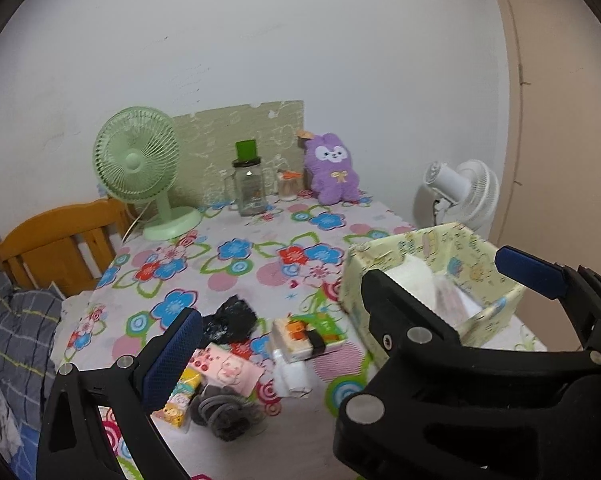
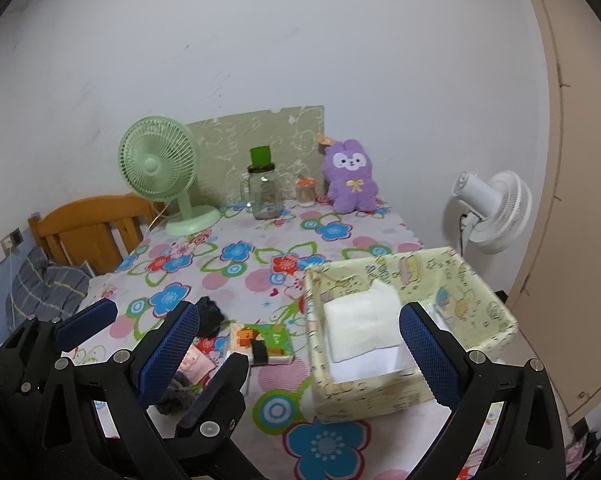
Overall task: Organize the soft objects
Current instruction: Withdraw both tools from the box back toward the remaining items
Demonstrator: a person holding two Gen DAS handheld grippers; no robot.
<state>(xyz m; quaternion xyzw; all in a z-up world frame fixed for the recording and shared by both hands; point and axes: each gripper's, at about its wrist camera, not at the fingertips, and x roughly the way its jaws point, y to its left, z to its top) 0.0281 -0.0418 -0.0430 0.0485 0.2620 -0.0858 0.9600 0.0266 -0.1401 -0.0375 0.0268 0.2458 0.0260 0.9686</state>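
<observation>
A desk (image 2: 236,264) with a flowery cloth stands by a white wall. A yellow box (image 2: 476,320) sits at 3 o'clock on it, with white tissues (image 2: 360,328) inside. At 7 o'clock lies a pile of small soft things: a black bundle (image 1: 230,320), a pink pack (image 1: 228,368), a grey sock ball (image 1: 224,412) and a green and orange pack (image 2: 266,340). At 12 o'clock sit a purple bunny (image 2: 350,178), a jar (image 2: 262,196) and a green fan (image 2: 160,172). The left hand-held gripper (image 1: 356,316) is wide open and holds nothing. The right hand-held gripper (image 2: 300,332) is wide open too, also holding nothing.
</observation>
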